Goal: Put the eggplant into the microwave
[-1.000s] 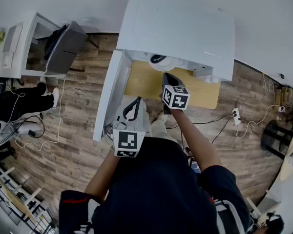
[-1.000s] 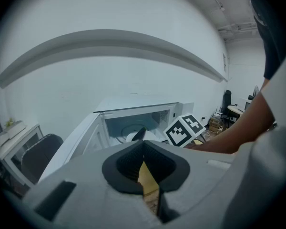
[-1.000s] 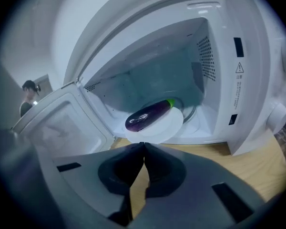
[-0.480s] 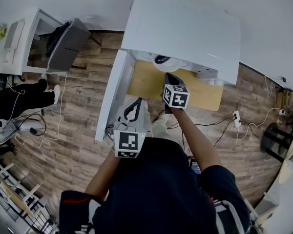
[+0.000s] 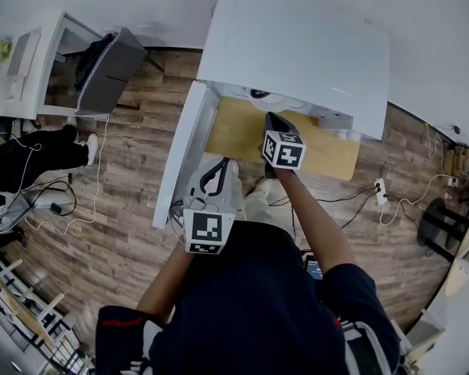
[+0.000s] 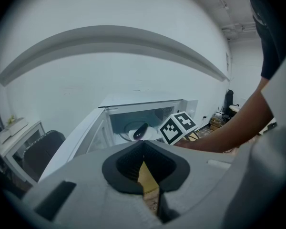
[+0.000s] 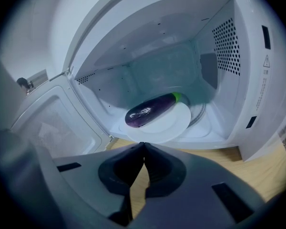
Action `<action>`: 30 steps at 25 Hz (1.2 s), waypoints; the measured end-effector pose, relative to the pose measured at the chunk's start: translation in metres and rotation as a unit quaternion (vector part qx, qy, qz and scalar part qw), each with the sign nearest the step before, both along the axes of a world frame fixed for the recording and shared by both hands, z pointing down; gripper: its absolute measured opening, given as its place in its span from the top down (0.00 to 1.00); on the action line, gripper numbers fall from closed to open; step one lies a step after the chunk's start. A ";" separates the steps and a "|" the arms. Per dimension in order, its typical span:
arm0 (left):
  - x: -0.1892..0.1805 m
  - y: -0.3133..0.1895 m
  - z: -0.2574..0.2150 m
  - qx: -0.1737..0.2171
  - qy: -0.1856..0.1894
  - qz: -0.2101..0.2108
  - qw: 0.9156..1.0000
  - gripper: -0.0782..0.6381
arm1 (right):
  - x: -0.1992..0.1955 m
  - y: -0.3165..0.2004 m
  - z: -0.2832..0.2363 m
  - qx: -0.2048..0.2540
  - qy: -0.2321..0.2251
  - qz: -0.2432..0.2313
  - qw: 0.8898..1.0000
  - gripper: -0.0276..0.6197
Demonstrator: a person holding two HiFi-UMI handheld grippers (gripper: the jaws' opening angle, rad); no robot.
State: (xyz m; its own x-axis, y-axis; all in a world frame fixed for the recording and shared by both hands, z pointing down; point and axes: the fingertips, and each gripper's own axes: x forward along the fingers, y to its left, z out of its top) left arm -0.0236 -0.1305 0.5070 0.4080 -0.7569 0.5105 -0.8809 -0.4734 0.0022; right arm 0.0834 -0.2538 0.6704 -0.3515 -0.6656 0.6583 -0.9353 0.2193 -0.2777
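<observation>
A dark purple eggplant (image 7: 150, 109) with a green stem end lies on a white plate (image 7: 169, 128) inside the open white microwave (image 7: 238, 70). In the left gripper view the eggplant (image 6: 140, 130) shows small in the cavity. From the head view the microwave (image 5: 297, 45) sits on a wooden table (image 5: 234, 135), its door (image 5: 181, 156) swung out to the left. My right gripper (image 7: 143, 144) is shut and empty just in front of the plate, outside the cavity. Farther back, my left gripper (image 6: 143, 142) is shut and empty too, near the door's edge.
The open door (image 7: 52, 123) stands to the left of my right gripper. A dark office chair (image 5: 102, 73) and a white desk (image 5: 31, 69) stand at the far left. Cables and a power strip (image 5: 377, 187) lie on the wood-plank floor.
None of the grippers or the eggplant has visibly moved; only the head view has shifted slightly.
</observation>
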 end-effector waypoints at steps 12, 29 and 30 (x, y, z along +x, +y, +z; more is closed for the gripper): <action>-0.010 -0.002 0.008 -0.012 -0.003 -0.007 1.000 0.87 | 0.000 -0.028 -0.001 0.004 -0.002 0.005 1.000 0.94; -0.010 -0.008 0.011 -0.016 -0.003 -0.004 1.000 0.87 | 0.001 -0.041 -0.002 -0.001 -0.011 0.009 1.000 0.94; -0.010 -0.008 0.011 -0.016 -0.002 -0.004 1.000 0.87 | 0.001 -0.041 -0.002 -0.002 -0.013 0.008 1.000 0.94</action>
